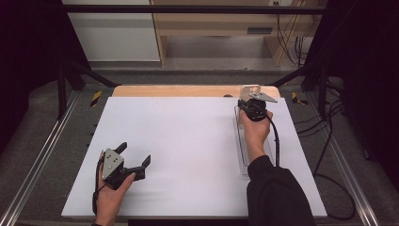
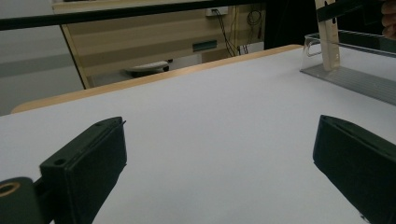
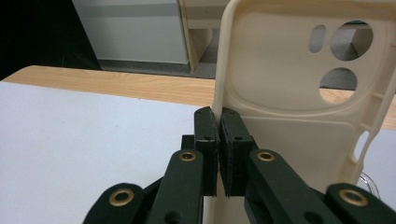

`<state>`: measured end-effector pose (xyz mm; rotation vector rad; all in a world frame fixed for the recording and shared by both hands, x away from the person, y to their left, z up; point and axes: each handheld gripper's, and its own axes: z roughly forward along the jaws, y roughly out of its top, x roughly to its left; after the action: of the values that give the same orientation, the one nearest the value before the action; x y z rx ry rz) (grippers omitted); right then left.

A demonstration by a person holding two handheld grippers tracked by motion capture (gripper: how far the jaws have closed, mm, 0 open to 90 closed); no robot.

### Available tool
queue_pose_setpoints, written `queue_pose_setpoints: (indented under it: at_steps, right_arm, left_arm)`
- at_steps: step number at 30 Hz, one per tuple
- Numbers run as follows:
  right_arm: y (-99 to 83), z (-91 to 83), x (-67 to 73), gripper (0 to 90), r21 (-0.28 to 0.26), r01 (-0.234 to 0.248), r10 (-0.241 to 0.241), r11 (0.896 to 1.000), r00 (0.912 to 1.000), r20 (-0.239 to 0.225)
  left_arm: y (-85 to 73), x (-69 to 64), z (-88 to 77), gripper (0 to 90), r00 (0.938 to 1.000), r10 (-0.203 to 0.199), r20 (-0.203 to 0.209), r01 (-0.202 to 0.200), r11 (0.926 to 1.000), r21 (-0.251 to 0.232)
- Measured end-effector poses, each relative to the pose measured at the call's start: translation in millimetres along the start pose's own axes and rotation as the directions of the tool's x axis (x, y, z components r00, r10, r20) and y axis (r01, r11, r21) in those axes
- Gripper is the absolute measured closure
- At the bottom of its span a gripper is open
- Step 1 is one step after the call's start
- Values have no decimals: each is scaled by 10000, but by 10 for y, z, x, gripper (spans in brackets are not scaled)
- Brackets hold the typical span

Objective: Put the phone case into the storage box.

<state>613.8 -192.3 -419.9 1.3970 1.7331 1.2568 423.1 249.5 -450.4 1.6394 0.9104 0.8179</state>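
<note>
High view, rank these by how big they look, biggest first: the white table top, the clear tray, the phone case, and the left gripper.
1. White table top, by far the largest.
2. Clear tray, a long narrow strip, partly hidden by the right forearm.
3. Left gripper, jaws open; it sits nearer the camera, so its rank over the case is unsure.
4. Phone case, mostly hidden behind the right gripper.

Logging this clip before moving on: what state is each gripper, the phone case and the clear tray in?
Left gripper: jaws wide open, nothing between them, resting low on the white table.
Right gripper: shut on the phone case's side edge.
Phone case: cream, empty, held upright over the tray's far end.
Clear tray: lying on the table's right side; contents cannot be told.
</note>
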Motion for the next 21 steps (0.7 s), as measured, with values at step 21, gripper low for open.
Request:
queue_pose_setpoints:
  at_steps: [21]
  right_arm:
    - [-7,16,-3,869,82,92,-92,9999,10000,37]
  left_arm:
    - [2,-1,-1,27,10000,2,5,-2,10000,-10]
